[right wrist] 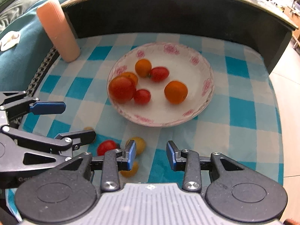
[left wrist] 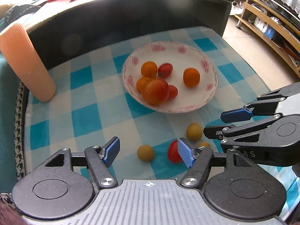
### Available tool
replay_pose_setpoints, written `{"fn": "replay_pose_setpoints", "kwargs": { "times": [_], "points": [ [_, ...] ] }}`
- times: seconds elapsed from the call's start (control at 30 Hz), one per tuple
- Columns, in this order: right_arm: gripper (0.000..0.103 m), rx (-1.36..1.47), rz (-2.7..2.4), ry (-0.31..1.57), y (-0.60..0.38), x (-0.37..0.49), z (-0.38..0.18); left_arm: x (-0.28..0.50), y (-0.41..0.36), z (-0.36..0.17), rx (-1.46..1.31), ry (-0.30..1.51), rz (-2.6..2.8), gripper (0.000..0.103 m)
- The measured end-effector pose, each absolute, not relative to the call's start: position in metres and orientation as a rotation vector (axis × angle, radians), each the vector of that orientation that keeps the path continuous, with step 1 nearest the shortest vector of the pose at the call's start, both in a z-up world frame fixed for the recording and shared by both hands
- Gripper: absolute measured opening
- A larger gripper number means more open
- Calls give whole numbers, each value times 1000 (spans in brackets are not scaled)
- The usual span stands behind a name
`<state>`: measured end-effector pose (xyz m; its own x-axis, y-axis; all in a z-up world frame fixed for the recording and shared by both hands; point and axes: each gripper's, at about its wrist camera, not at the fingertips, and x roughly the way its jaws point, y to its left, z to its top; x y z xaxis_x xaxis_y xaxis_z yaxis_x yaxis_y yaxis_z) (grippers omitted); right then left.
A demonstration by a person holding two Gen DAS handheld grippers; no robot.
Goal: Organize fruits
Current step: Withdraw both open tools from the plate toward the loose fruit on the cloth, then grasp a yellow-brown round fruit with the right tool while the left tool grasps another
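Both grippers, left (left wrist: 148, 152) and right (right wrist: 151, 155), jaws wide, empty. We risk nudging near tomato (left wrist: 173, 151); it rolls off cloth (left wrist: 84, 97).

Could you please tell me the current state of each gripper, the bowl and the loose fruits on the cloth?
left gripper: open, empty, low over the loose fruits.
right gripper: open, empty.
bowl: upright, holding six fruits.
red tomato: loose on the checkered cloth, outside the bowl.
three yellow fruits: loose on the cloth, one largely hidden.
orange ribbed cup: standing, contents not visible.
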<state>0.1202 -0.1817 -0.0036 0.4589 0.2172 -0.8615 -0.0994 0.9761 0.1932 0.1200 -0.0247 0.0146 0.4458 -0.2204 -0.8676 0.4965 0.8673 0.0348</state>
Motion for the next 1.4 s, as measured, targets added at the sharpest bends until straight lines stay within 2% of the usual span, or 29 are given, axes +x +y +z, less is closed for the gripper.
{"fn": "replay_pose_setpoints", "kwargs": {
  "times": [0.17, 0.27, 0.8, 0.87, 1.0, 1.17, 1.4],
  "points": [
    [49, 100, 224, 1113, -176, 117, -13, 122, -17, 10, 289, 1036, -447, 75],
    [53, 97, 248, 1113, -173, 114, -13, 126, -10, 8, 267, 1051, -432, 76],
    [53, 93, 346, 1155, -152, 113, -30, 132, -5, 1, 251, 1075, -424, 77],
    [51, 90, 345, 1148, -152, 113, -29, 133, -4, 0, 243, 1080, -424, 77],
    [39, 86, 353, 1142, -154, 111, -28, 135, -8, -2, 251, 1070, -430, 74],
    [38, 62, 347, 1136, -153, 108, -26, 139, -10, -13, 287, 1089, -419, 63],
    [38, 74, 341, 1139, -155, 110, -25, 145, -18, -21, 277, 1107, -426, 63]
  ]
}}
